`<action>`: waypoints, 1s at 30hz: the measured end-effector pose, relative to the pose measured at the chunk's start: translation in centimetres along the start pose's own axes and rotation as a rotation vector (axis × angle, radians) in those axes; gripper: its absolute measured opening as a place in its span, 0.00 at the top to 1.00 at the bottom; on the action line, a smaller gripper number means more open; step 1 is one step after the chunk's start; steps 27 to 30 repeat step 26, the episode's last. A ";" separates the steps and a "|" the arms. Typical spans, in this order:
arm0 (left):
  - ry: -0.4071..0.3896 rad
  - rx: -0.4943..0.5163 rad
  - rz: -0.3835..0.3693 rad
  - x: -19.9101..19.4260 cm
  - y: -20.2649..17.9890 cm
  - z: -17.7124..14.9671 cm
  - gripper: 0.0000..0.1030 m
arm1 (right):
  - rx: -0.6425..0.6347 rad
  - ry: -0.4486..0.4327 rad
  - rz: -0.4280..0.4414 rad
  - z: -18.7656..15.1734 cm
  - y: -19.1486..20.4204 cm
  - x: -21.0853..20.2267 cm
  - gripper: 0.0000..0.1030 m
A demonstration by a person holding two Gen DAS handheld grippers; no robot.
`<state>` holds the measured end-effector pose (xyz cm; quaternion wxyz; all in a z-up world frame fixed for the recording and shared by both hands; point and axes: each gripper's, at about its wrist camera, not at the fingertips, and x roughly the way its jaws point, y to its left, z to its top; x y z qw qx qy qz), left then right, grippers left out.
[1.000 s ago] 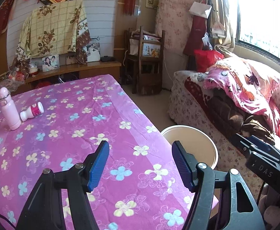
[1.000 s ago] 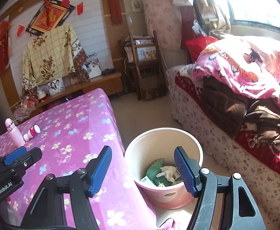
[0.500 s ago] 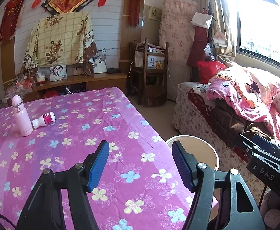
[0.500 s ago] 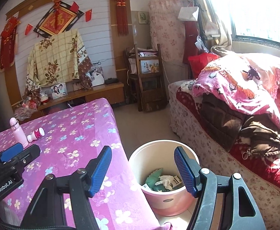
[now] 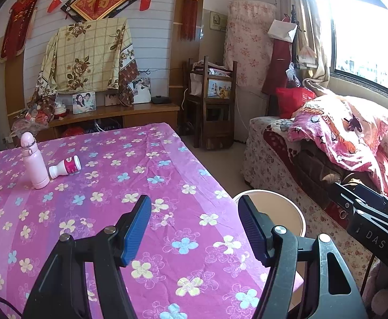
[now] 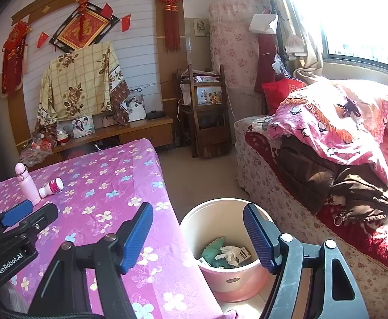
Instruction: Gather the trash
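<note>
Purple flowered tablecloth (image 5: 108,186) lies under my empty, wide left gripper (image 5: 194,226), while my right gripper (image 6: 197,235) (opening, empty) hangs over the bin (image 6: 194,228).

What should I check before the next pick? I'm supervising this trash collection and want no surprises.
1. Left tool empty: ok, nothing between its pads.
2. Right tool empty: ok, jaws opening, nothing between them.
3. Bin within reach beside the table: ok, upright, already holding wrappers.
4. Small pink-labelled bottle reachable: ok, lying on its side at the far corner.
5. Tall pink bottle touching it: cannot tell.
6. Small bottle is really trash: cannot tell.
</note>
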<state>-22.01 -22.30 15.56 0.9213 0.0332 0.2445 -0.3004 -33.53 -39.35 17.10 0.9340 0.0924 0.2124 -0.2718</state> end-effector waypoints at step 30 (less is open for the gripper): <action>0.034 0.008 -0.039 1.2 0.1 -1.1 0.33 | 0.002 0.061 0.010 -1.0 0.0 1.7 0.28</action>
